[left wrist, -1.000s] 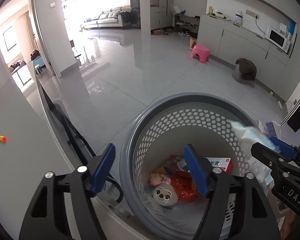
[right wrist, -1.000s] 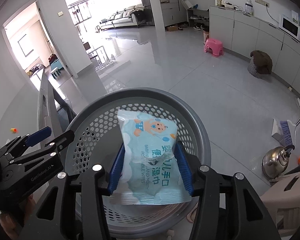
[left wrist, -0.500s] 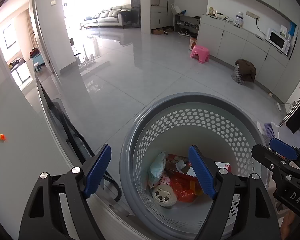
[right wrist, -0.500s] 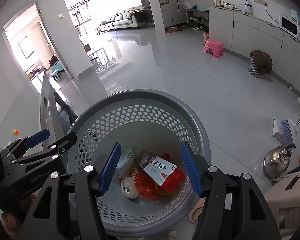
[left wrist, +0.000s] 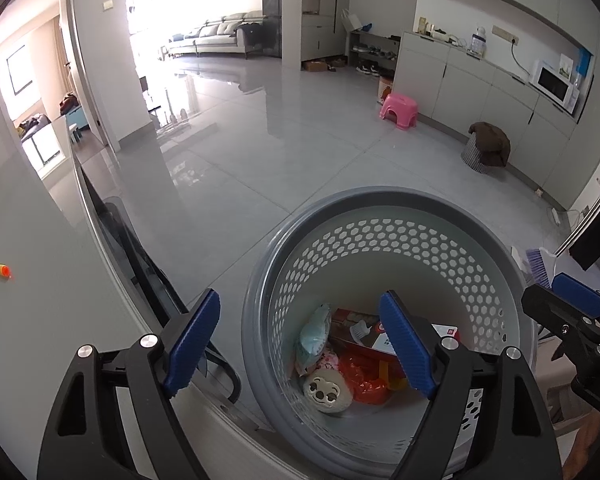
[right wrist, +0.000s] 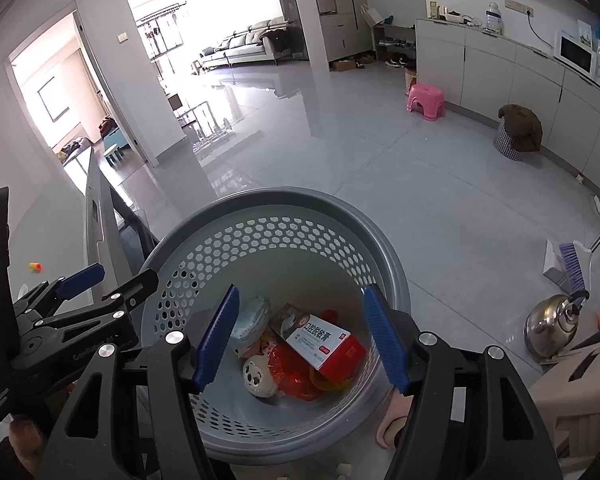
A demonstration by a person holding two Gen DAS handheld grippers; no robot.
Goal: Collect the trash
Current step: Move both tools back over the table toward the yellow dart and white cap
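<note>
A grey perforated trash basket (left wrist: 384,200) stands on the floor below both grippers; it also shows in the right wrist view (right wrist: 284,196). Inside lie a pale blue wipes packet (right wrist: 254,314), a red and white box (right wrist: 320,338), red wrapping (right wrist: 290,372) and a small round white toy (right wrist: 258,376). The wipes packet (left wrist: 314,334) rests at the left of the pile. My left gripper (left wrist: 300,346) is open and empty above the basket's near rim. My right gripper (right wrist: 302,334) is open and empty above the basket.
A grey table surface (left wrist: 28,320) with a small yellow and orange piece (left wrist: 0,271) lies left. A metal kettle (right wrist: 554,330) and a broom (right wrist: 572,262) are on the floor at right. A pink stool (right wrist: 426,97) stands far back.
My right gripper opened and dropped the wipes packet, which fell into the basket and now lies at the left of the pile. Both grippers stay over the basket.
</note>
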